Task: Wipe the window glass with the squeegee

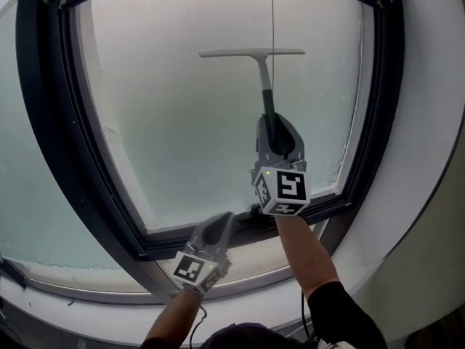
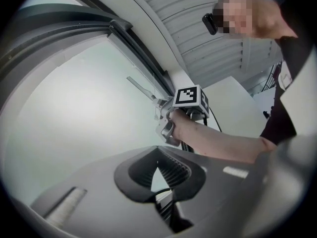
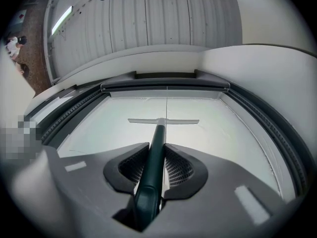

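Squeegee [image 1: 260,78] is sitting on the glass [image 1: 182,137], upper half, a bit right of centre. The blade is lying level and the handle is running straight down from it. In the right gripper view the squeegee [image 3: 157,143] is pointing dead ahead, with its blade square across the pane.

Right gripper [image 1: 275,129] is clamping the dark handle at its lower end. Both ribbed pads [image 3: 179,168] are pressing its sides, and the handle is filling the gap. Right gripper [image 3: 157,165] is standing over the lower right of the pane, above the bottom rail.

Room around the blade:
- Left: lots of open glass out to the dark frame [image 1: 43,122].
- Right: a narrower strip, with the blade tip standing well clear of the frame's right side.
- Above: a band of glass is showing between the blade and the frame's top edge.
- Below: open pane on both sides of the handle.

A thin dark line [image 1: 272,13] is hanging from the top edge down to the blade's middle. Can't tell if it's touching.

Left gripper [image 1: 218,227] is idling low, over the bottom rail, down-left of the right one and apart from it. Its fingers [image 2: 171,168] are closing to meet at the tips and gripping nothing, with only a sliver of light showing between them. In its own view the left gripper [image 2: 158,175] is looking across the pane at the right gripper [image 2: 166,128] and the squeegee [image 2: 141,88].

White surround [image 1: 429,122] is wrapping the frame outside.
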Tool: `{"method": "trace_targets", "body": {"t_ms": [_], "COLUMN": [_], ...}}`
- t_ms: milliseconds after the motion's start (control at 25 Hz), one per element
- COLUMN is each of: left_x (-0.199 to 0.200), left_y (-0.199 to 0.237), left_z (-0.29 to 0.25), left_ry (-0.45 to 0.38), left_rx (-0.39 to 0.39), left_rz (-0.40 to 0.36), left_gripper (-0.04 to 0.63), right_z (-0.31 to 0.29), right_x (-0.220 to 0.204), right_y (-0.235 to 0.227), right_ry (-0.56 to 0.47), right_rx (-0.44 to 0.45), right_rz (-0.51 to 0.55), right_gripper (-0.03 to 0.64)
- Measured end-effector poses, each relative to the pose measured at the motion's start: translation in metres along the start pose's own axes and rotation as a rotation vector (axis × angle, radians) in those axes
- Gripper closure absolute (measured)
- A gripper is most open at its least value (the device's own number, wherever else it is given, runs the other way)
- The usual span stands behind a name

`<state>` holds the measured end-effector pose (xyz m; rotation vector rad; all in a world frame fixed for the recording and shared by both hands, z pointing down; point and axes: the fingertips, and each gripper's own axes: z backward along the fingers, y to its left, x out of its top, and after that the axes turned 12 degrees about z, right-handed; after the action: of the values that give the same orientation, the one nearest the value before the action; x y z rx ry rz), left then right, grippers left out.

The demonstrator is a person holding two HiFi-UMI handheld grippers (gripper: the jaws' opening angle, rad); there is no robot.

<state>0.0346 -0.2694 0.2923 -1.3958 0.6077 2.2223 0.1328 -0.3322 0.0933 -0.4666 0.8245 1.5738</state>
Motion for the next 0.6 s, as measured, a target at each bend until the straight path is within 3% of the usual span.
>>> {"method": "trace_targets", "body": {"t_ms": [400, 600], "left_x": [0.003, -0.003], "left_y": [0.007, 0.016], "left_z": [0.006, 0.013], "left_ry": [-0.016, 0.015], "left_rx": [0.004, 0.050], "left_rz": [0.046, 0.051], "left_gripper": [0.597, 0.597], "right_z": [0.020, 0.034], "right_x": [-0.017, -0.026], "right_y": [0.006, 0.011], "right_ry": [0.022, 0.047], "right_rx": [-0.003, -0.010], "right_rz": [-0.014, -0.025], "right_gripper": [0.520, 0.520]}}
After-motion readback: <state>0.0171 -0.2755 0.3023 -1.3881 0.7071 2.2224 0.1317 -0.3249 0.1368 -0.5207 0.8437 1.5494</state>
